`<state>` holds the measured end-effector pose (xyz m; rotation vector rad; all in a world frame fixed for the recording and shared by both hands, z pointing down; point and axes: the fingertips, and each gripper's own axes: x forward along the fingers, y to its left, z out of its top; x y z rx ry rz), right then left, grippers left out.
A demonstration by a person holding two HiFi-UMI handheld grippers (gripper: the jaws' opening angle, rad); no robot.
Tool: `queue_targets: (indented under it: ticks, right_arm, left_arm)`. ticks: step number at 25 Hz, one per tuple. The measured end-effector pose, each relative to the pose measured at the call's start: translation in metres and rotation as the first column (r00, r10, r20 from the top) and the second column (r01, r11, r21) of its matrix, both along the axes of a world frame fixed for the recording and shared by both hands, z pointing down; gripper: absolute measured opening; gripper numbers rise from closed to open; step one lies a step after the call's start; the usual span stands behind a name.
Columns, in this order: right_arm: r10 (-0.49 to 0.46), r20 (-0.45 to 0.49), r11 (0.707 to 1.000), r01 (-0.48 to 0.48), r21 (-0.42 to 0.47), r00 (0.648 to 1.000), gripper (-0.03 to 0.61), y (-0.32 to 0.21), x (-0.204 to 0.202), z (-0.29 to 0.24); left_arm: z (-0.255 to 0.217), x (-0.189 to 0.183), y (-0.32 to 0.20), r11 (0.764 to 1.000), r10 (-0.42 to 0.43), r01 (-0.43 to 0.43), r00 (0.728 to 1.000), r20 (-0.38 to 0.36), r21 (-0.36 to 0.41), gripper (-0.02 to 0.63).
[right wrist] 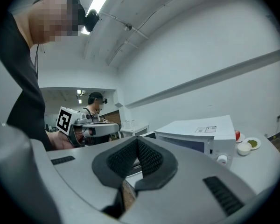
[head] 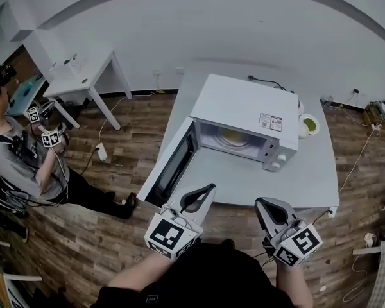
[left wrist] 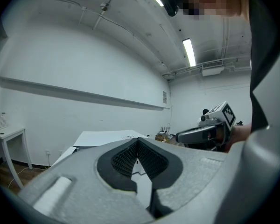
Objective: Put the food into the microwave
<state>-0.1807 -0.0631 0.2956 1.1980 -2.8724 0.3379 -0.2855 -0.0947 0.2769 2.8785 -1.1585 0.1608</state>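
Left gripper (head: pixel 210 187) and right gripper (head: pixel 260 203) sit closed and empty by the surface's (head: pixel 244 178) near edge. Best open one before reaching the dishes (head: pixel 310 124) at the far right corner.

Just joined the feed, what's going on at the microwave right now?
A person holds the left gripper and the right gripper at the near edge of the table, both shut and empty. The microwave has its door swung open, with what looks like a pale yellow dish inside. A small bowl and a plate sit beside it.
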Motion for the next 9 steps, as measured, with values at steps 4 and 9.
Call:
queue_targets:
  ticks: [4, 9]
  right_arm:
    - [0.004, 0.002, 1.0, -0.004, -0.001, 1.0, 0.012, -0.0016, 0.0028, 0.0012]
    - [0.004, 0.0, 1.0, -0.004, 0.005, 1.0, 0.012, -0.0029, 0.0037, 0.0021]
  left_arm:
    - [0.0, 0.0012, -0.0003, 1.0, -0.003, 0.003, 1.0, 0.002, 0.005, 0.006]
    - [0.0003, 0.0013, -0.0011, 1.0, -0.006, 0.006, 1.0, 0.004, 0.008, 0.006]
